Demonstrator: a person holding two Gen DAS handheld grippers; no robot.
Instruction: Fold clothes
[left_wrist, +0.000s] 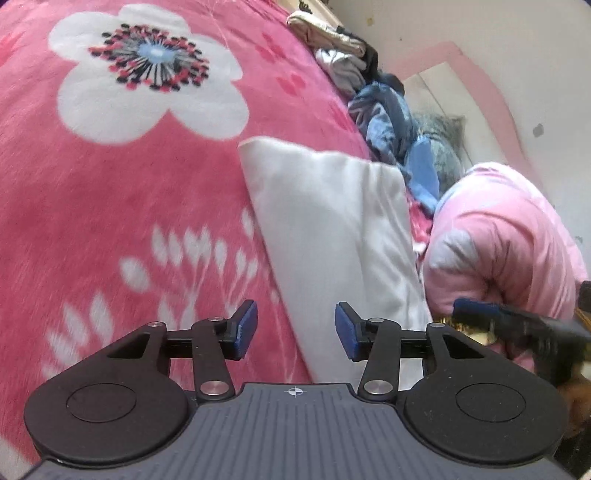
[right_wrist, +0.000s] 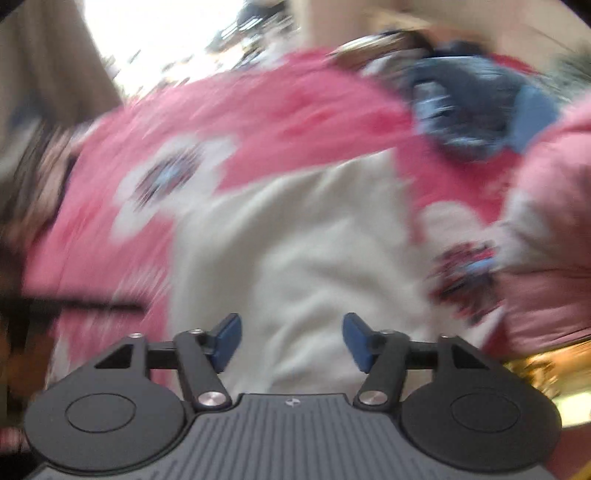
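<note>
Both jaws are wide and hold nothing, so we think our left gripper (left_wrist: 295, 330) should pinch the soft, floppy white cloth (left_wrist: 332, 221) by its corner.

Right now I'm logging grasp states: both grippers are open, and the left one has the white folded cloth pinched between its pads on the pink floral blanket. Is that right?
Not quite. The left gripper is open, but its pads hold nothing; the white folded cloth lies ahead of it, untouched, on the pink floral blanket. The left wrist view shows this. The right gripper is open too.
</note>
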